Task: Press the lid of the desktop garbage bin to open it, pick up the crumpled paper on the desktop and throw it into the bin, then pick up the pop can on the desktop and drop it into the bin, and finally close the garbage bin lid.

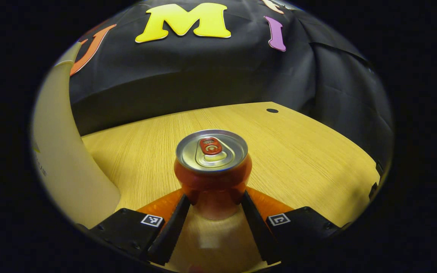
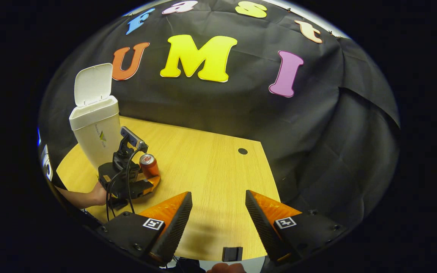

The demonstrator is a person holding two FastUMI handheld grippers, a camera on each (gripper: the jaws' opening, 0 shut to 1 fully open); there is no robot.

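The can (image 1: 211,172) stands upright on the table (image 1: 298,159), right between the two fingers of the left gripper (image 1: 214,201). One finger is on each side of the can, low down on its body, and both seem to touch it, so the left gripper looks like it is pinching the can. The can's shiny top with its pull tab faces up, just ahead of the fingers.

The bin (image 1: 65,159) stands close by on the left of that gripper. In the left gripper view it is a big pale wall at the edge.

In the right gripper view, the bin (image 2: 95,125) is far off to the left, and its lid (image 2: 92,83) stands straight up, open. The can (image 2: 149,165) is just in front of the bin, with the left gripper (image 2: 148,180) around it and a hand (image 2: 97,195) holding that gripper.

The right gripper (image 2: 218,212) hangs over the near part of the table (image 2: 218,167). Its fingers are spread wide apart with nothing between them. It is well apart from the can and the bin.
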